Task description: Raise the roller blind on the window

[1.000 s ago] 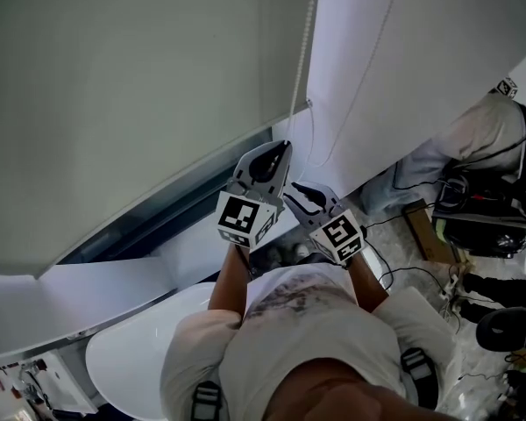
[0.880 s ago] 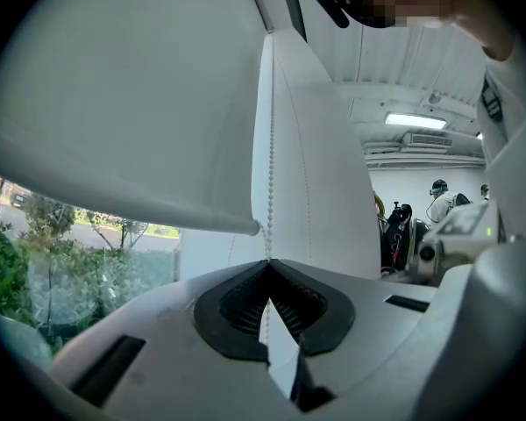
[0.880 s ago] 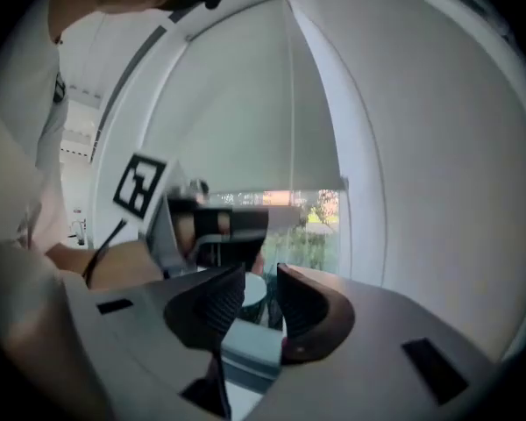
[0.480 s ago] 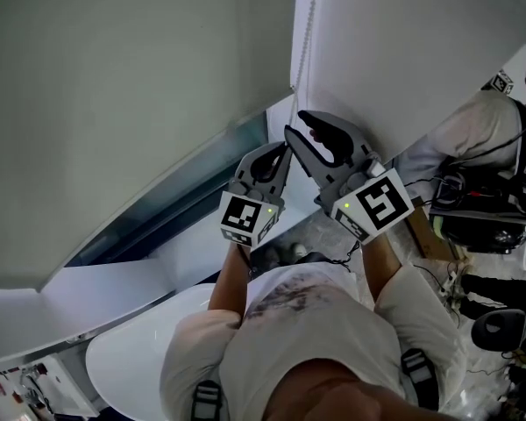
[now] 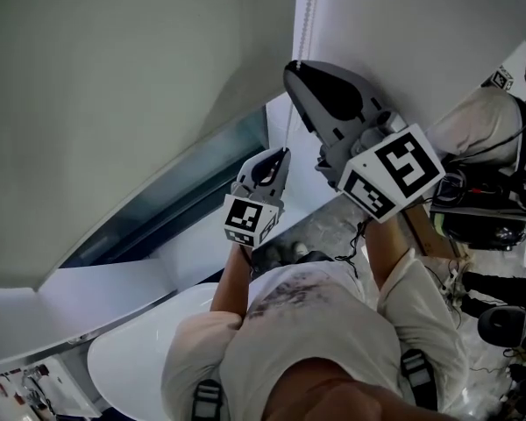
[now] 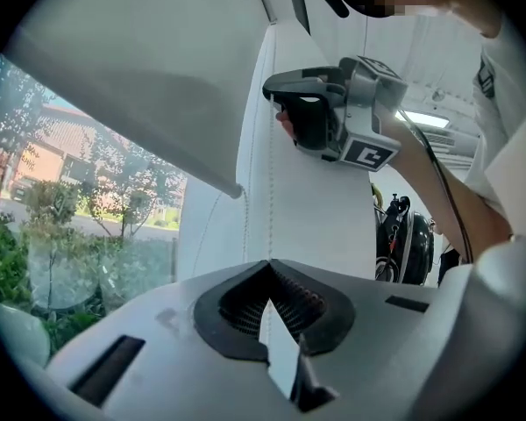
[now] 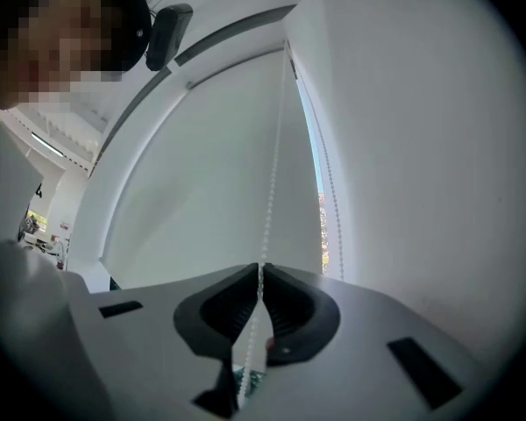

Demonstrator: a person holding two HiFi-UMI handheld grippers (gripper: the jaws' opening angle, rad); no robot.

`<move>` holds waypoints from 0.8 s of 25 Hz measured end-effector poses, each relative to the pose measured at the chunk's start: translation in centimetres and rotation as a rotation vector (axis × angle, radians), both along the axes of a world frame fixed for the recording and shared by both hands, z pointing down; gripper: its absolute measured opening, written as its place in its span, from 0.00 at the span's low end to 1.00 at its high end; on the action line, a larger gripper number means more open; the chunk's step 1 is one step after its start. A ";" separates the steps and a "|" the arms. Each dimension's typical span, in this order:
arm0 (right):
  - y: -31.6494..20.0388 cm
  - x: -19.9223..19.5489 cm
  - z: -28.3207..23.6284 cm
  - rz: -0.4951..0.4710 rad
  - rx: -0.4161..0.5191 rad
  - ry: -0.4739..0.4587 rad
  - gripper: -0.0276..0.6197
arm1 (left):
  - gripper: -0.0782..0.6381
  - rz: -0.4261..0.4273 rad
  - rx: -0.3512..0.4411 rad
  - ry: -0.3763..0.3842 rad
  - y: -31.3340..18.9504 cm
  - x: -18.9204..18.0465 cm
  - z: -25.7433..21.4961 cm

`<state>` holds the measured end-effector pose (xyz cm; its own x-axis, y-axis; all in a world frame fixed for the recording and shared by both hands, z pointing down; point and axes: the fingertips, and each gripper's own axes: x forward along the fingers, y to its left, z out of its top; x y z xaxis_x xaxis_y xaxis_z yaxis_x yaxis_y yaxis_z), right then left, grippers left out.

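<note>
The pale roller blind [image 5: 114, 86] covers most of the window, and its bottom rail [image 6: 158, 152] hangs above the glass. A white bead chain [image 5: 309, 7] runs down beside the blind's edge. My left gripper [image 5: 286, 153] is the lower one, and its jaws are shut on the bead chain [image 6: 268, 182] at the tips [image 6: 267, 268]. My right gripper [image 5: 291, 68] is higher on the same chain, well above the left. In the right gripper view its jaws [image 7: 261, 272] stand closed around the bead chain [image 7: 272, 182], which comes out below them. A second strand hangs to the right.
A white wall panel [image 5: 403, 33] stands right of the chain. Below the blind are a strip of window glass [image 5: 184, 191] and a white sill [image 5: 114, 279]. A white rounded surface [image 5: 131, 358] is at lower left. Another person [image 5: 482, 121] and dark equipment with cables [image 5: 482, 209] are at right.
My right gripper has climbed from beside the left gripper to well above it along the chain. The left gripper has sunk slightly and stays shut.
</note>
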<state>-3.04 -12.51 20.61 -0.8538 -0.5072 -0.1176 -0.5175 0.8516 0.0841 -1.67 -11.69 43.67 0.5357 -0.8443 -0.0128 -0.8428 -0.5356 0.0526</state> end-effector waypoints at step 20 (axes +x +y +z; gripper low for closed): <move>1.7 -0.2 11.9 -0.023 -0.032 0.041 0.14 | 0.12 0.009 -0.182 0.009 1.1 0.1 11.8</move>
<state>-3.21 -10.83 32.51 -0.8692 -0.4900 -0.0660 -0.4940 0.8660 0.0774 -1.52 -10.63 55.49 0.5436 -0.8284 0.1349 -0.8373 -0.5240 0.1564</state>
